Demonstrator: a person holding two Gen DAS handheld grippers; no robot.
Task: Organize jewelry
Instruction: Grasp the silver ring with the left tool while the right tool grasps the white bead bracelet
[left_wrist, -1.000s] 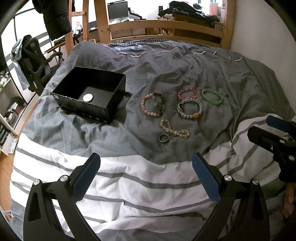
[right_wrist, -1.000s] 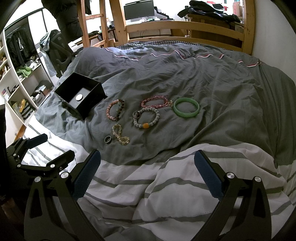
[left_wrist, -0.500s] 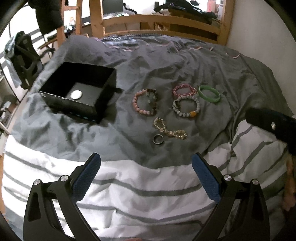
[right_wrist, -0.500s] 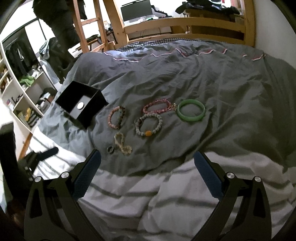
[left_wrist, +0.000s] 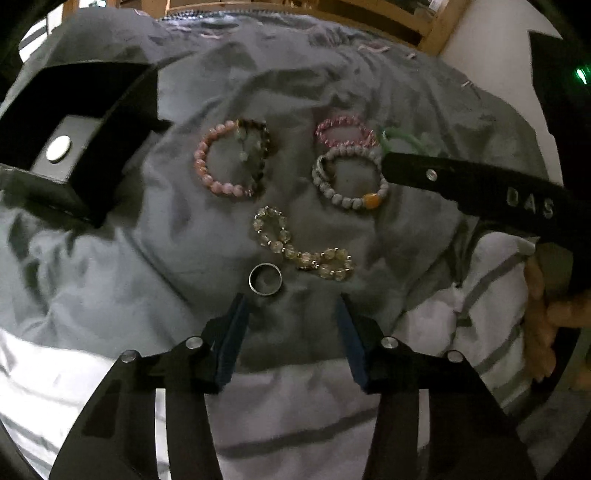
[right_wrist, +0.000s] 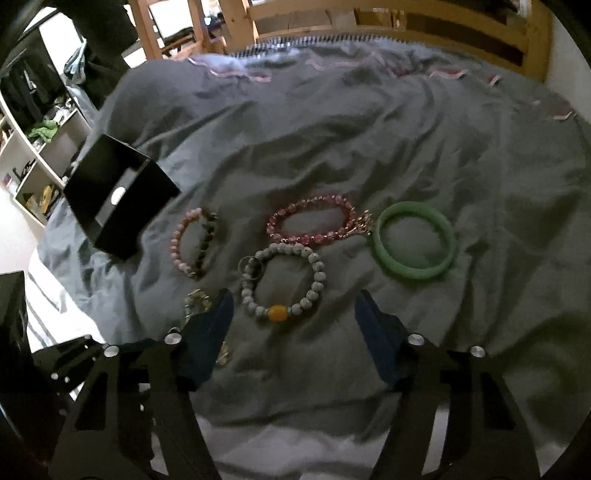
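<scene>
Near duvet's front edge: left gripper (left_wrist: 291, 314) open, ring (left_wrist: 265, 279) just ahead | right gripper (right_wrist: 293, 314) open before grey bracelet (right_wrist: 283, 280) | straddle ring squarely, then close.

Your right gripper's finger (left_wrist: 472, 184) hides most of the green bangle (left_wrist: 406, 142), and your left view is motion-blurred.

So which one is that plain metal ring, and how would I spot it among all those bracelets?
Start at the open black box on the grey duvet, then look right to the cluster of beaded bracelets. The plain silver metal ring lies nearest the left gripper, beside the clear yellowish bead bracelet. It is the only small, smooth, beadless band lying alone.
</scene>
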